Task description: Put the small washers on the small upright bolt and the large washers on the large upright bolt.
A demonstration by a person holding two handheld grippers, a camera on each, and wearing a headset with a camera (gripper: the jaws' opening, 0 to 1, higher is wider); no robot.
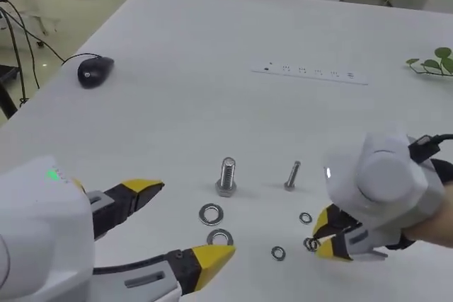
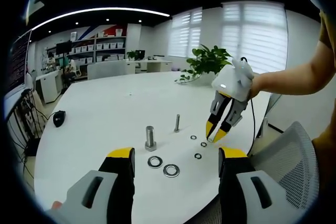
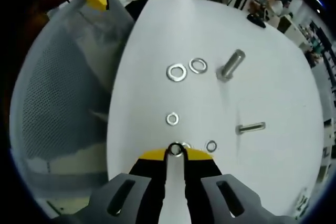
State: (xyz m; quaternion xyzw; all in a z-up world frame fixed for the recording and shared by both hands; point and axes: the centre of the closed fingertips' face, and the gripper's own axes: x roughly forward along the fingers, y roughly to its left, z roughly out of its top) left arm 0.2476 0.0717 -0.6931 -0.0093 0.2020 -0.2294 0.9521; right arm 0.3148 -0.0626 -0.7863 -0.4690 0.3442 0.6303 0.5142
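Observation:
The large bolt [image 1: 226, 176] and the small bolt [image 1: 292, 175] stand upright side by side on the white table [image 1: 212, 68]. Two large washers [image 1: 211, 213] [image 1: 219, 237] lie flat just in front of the large bolt. Loose small washers [image 1: 305, 218] [image 1: 278, 252] lie in front of the small bolt. My right gripper [image 1: 325, 238] is down at the table, its yellow tips closed on another small washer [image 3: 175, 150]. My left gripper [image 1: 180, 223] hovers at the near left, wide open with nothing between its tips [image 2: 176, 156].
A black mouse [image 1: 94, 71] sits at the far left, a white power strip [image 1: 309, 72] lies beyond the bolts, and a plant [image 1: 433, 64] is at the far right. A mesh chair [image 2: 283, 171] stands against the near table edge.

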